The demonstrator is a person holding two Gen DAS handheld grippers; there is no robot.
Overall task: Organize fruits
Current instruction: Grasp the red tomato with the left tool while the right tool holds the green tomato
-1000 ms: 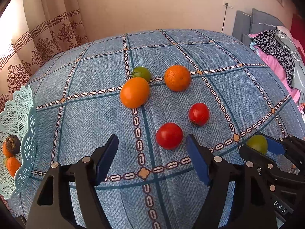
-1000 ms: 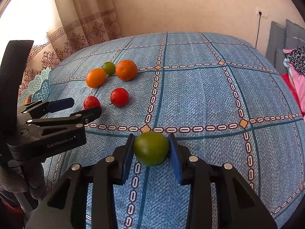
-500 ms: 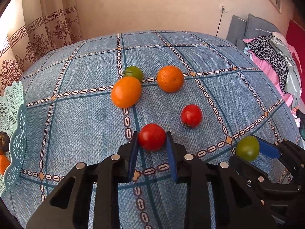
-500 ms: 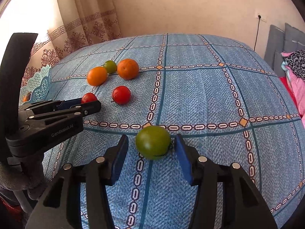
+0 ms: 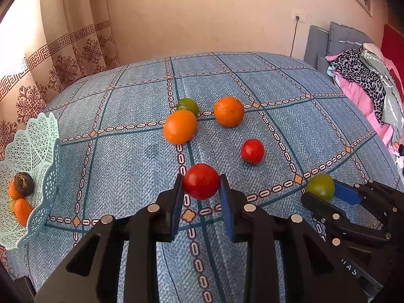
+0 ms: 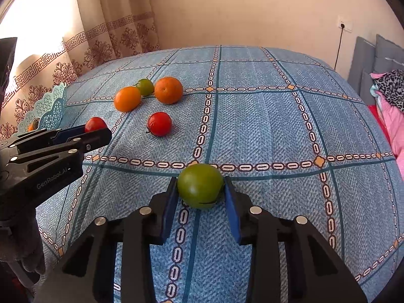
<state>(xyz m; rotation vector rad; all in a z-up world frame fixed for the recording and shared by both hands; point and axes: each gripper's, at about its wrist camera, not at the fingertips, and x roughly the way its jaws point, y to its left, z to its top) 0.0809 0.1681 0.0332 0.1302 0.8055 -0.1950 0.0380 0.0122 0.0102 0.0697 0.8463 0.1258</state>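
The red tomato [image 5: 201, 181] now sits pinched between the blue pads of the left gripper [image 5: 200, 197]; a second ago those jaws stood wide with the fruit lying free ahead of them, so the grasp has just been made. Right of it, the green tomato [image 6: 200, 185] is between the jaws of the right gripper [image 6: 200, 197], which loosened half a second ago and have drawn in again; the left pad touches, a sliver of gap may remain on the right. Both fruits seem ready to lift. Beyond the red tomato lie a second red tomato [image 5: 252, 150], a smooth orange fruit [image 5: 179, 126], a dimpled orange [image 5: 229, 111] and a small green tomato [image 5: 188, 105]. Far left of it the pale lattice basket [image 5: 38, 151], already holding a few fruits, is the likely destination.
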